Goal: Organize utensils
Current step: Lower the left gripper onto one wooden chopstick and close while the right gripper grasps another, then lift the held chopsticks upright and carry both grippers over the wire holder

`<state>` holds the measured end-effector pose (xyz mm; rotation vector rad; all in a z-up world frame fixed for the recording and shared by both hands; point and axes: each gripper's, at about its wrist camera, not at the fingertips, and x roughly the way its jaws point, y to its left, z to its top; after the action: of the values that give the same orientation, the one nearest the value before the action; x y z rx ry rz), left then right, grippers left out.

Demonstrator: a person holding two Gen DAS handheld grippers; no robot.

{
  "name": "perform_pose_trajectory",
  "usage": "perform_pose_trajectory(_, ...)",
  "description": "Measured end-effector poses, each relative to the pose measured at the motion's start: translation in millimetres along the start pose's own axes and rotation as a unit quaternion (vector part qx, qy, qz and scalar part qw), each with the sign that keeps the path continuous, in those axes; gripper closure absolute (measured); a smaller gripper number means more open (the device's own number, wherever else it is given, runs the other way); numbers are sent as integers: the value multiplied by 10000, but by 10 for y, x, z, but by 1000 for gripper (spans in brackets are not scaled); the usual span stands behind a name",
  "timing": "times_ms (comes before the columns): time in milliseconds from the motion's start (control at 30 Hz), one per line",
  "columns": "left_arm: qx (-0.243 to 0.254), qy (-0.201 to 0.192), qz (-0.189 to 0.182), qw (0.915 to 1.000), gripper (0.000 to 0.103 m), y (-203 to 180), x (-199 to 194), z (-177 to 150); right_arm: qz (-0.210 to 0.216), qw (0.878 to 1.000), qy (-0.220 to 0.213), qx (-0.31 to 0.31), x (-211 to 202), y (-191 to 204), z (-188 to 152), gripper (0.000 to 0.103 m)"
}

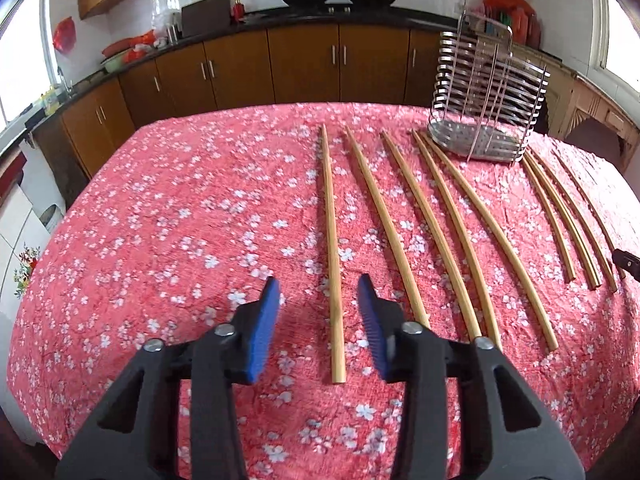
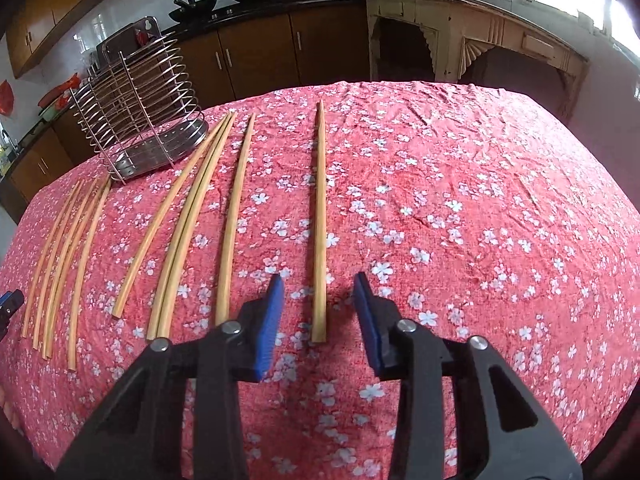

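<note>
Several wooden chopsticks lie side by side on the red flowered tablecloth (image 1: 160, 240), pointing away from me. My left gripper (image 1: 319, 289) is open above the cloth, and the leftmost chopstick (image 1: 331, 240) runs between its blue pads. My right gripper (image 2: 319, 286) is open too, with the rightmost chopstick (image 2: 319, 220) between its pads. Neither holds anything. A wire metal utensil holder (image 1: 486, 96) stands empty at the far side of the table; it also shows in the right wrist view (image 2: 140, 116).
The cloth-covered table (image 2: 480, 200) ends at a far edge before brown kitchen cabinets (image 1: 304, 64). A pale wooden sideboard (image 2: 460, 28) stands at the back right. The tip of the other gripper shows at the right edge of the left wrist view (image 1: 628, 261).
</note>
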<state>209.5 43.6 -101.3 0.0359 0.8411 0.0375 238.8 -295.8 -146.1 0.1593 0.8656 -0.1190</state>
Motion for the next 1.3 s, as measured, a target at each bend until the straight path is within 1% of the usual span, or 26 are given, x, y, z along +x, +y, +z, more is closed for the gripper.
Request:
perform_pose_trajectory(33, 8, 95, -37, 9999, 74, -20, 37, -12, -36, 10000, -29, -26, -4, 7, -9, 74)
perform_pose_trajectory(67, 11, 138, -42, 9999, 77, -30, 63, -15, -48, 10000, -33, -35, -9, 15, -16, 75)
perform_pose_trajectory(100, 15, 196, -52, 9998, 78, -46, 85, -35, -34, 10000, -31, -23, -10, 9, -12, 75)
perform_pose_trajectory(233, -29, 245, -69, 9997, 79, -56, 100, -38, 13, 10000, -53, 39, 10, -1, -30, 74)
perform_pose_trajectory(300, -16, 265, -31, 9996, 79, -77, 91, -21, -32, 10000, -41, -23, 50, 22, -14, 74)
perform_pose_trajectory(567, -19, 346, -49, 9994, 79, -92, 214, 144, -133, 9997, 12, -180, 174, 50, 71, 74)
perform_pose_trajectory(667, 11, 311, -18, 9995, 83, -98, 222, 145, -144, 9997, -37, -210, 152, 52, 29, 74)
perform_pose_trajectory(833, 31, 269, 28, 9996, 83, -147, 164, 86, -145, 9997, -56, -190, 117, 45, -8, 74)
perform_pose_trajectory(867, 52, 243, 43, 9997, 83, -162, 154, 64, -143, 9997, -58, -186, 114, 46, -5, 79)
perform_pose_trajectory(900, 57, 246, 42, 9997, 83, -168, 156, 61, -101, 9998, -64, -184, 109, 44, -4, 92)
perform_pose_trajectory(933, 34, 250, 15, 9997, 85, -172, 146, 44, -60, 9998, -62, -170, 104, 42, -6, 94)
perform_pose_trajectory(967, 22, 257, -13, 9997, 94, -183, 139, 30, -14, 9999, -53, -129, 100, 26, 2, 95)
perform_pose_trajectory(1000, 34, 276, 6, 9996, 96, -187, 141, 36, 40, 9999, -39, -83, 96, 13, 10, 95)
perform_pose_trajectory(1100, 9, 348, -80, 9994, 96, -164, 139, 46, 189, 9998, -50, 81, 51, -37, 20, 95)
perform_pose_trajectory(1167, -16, 349, -123, 9993, 96, -124, 118, 61, 233, 9995, -195, 96, -34, -53, 27, 95)
perform_pose_trajectory(1300, -76, 230, -175, 9996, 96, -71, 14, 87, 312, 9985, -429, 103, -198, -68, 64, 95)
